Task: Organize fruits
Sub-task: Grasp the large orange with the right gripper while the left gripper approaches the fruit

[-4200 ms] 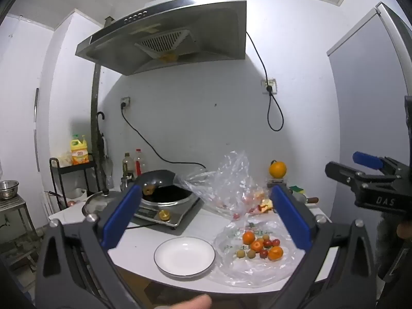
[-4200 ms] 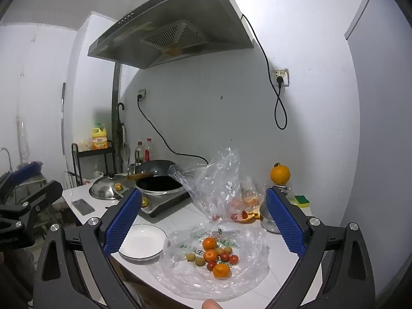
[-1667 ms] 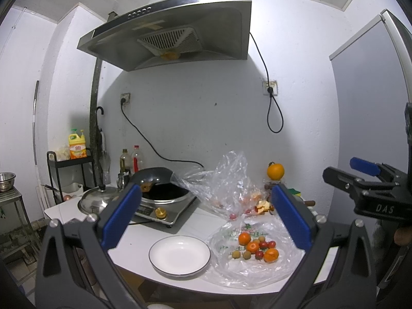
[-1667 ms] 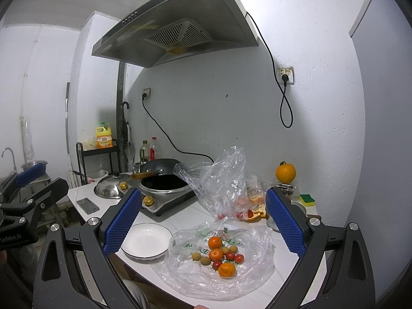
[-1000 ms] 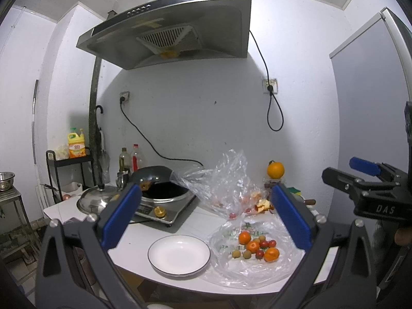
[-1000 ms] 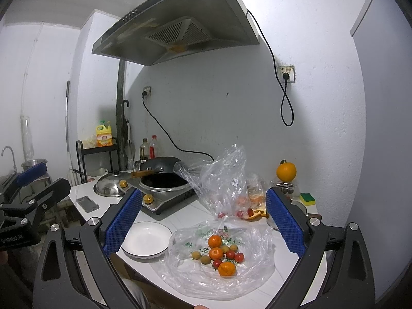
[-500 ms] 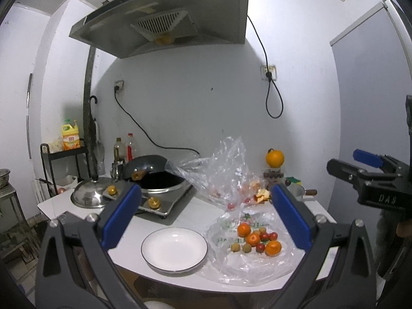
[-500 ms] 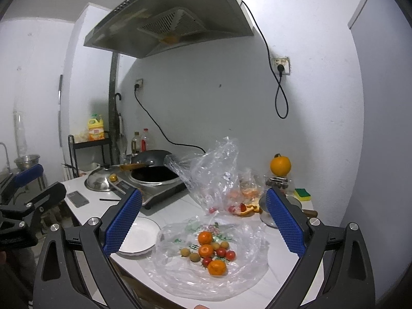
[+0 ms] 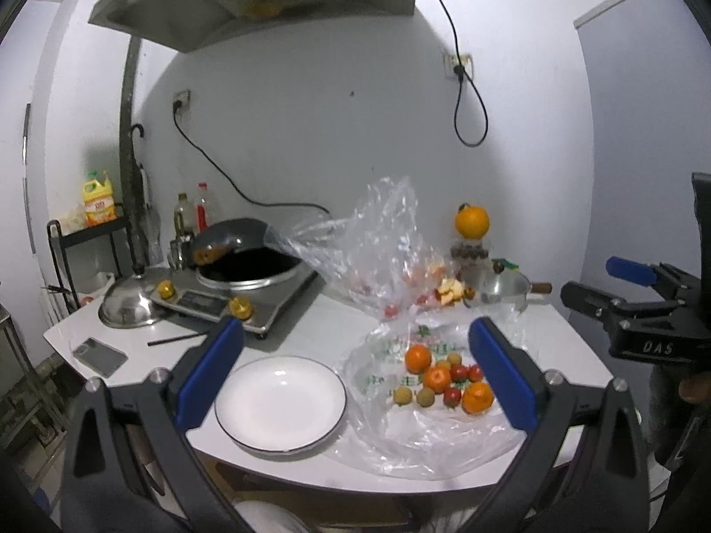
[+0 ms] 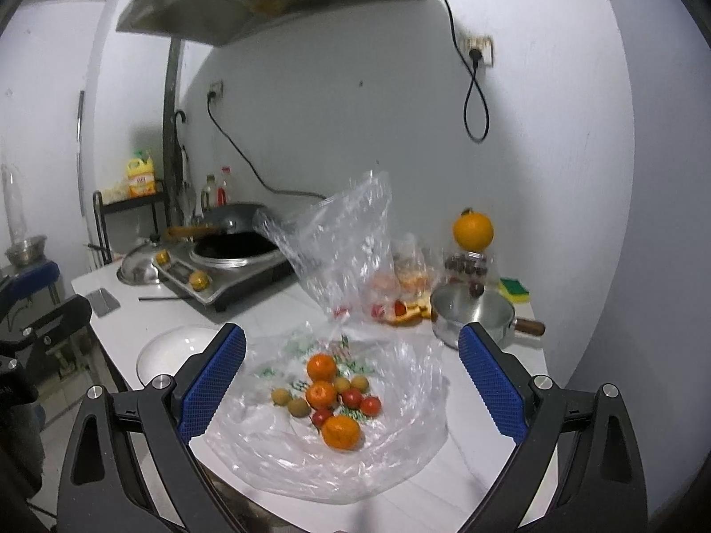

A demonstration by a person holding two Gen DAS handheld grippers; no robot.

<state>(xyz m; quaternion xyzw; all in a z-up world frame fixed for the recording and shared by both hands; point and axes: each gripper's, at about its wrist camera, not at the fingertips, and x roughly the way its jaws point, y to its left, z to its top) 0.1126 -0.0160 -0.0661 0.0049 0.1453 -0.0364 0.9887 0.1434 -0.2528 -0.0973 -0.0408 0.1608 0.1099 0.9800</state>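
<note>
White surface (image 9: 320, 324) now nearer; we see both claws, left claw (image 9: 355, 373) and right claw (image 10: 351, 382), wide open, empty. Fruits (image 10: 331, 393) on plastic sheet (image 10: 400, 435), right of plate (image 9: 280, 399).

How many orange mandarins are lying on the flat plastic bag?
3 on the flat plastic bag: the back mandarin, the middle mandarin beside the small red fruits, the front mandarin. The upright bag behind may hide more.
</note>
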